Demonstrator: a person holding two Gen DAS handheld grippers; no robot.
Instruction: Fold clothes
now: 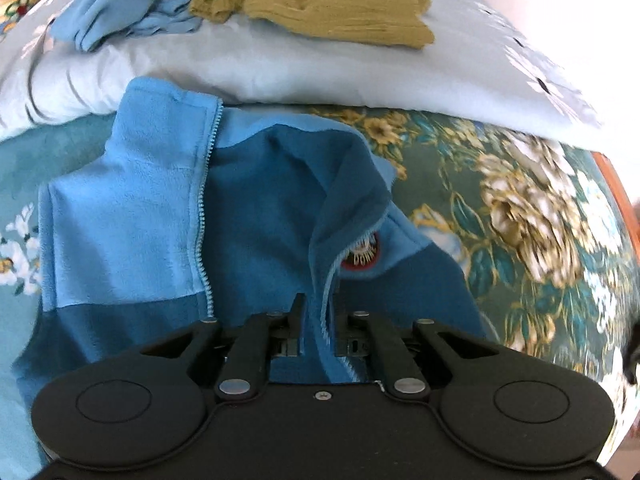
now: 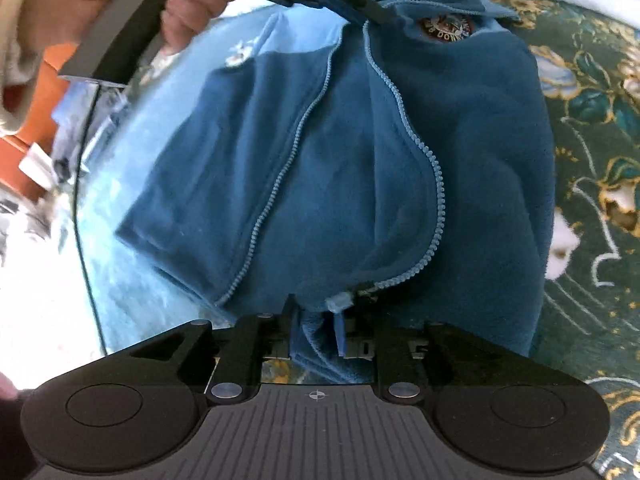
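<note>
Both the left gripper [image 1: 318, 320] and right gripper [image 2: 318, 320] pinch the two-tone blue fleece zip jacket [image 2: 360, 152]; thick fleece could slip free, spoiling the fold.

Floral bedspread [image 1: 520, 216], blue fleece jacket [image 1: 132, 216], pale quilt [image 1: 280, 68] on it

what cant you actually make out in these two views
- Badge wording on the blue fleece jacket: left wrist view, a fabric fold covers half; blurred in the right.
- Jacket hem: right wrist view, hidden behind the right tongs.
- Crumpled blue garment and mustard garment: left wrist view, cut off by the top edge.
</note>
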